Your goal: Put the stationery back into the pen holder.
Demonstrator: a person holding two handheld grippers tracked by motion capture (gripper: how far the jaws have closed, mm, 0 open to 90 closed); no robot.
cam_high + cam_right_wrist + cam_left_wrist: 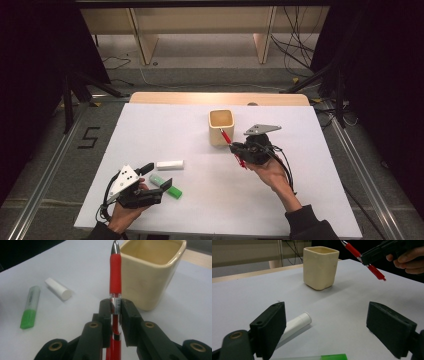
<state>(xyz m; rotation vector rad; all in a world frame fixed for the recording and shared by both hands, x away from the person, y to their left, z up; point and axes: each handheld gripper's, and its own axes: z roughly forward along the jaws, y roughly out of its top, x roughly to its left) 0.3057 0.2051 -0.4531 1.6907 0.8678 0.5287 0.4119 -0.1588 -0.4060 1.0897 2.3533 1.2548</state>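
Note:
A red pen (115,282) is pinched between the jaws of my right gripper (115,307), its silver tip pointing toward a cream square cup (150,270). From above, the right gripper (236,148) holds the pen (226,136) off the table just right of the cup (221,127). The pen (363,261) also hangs in the air at the top right of the left gripper view. My left gripper (159,176) rests low at the front left, jaws wide apart with nothing between them. A white cylinder (170,165) and a green highlighter (166,186) lie by it.
The white table (280,200) ends at a wooden strip along its far side. Beyond it stand shelf legs, cables and dark stands on the floor. Bare tabletop lies between the two hands and at the back left.

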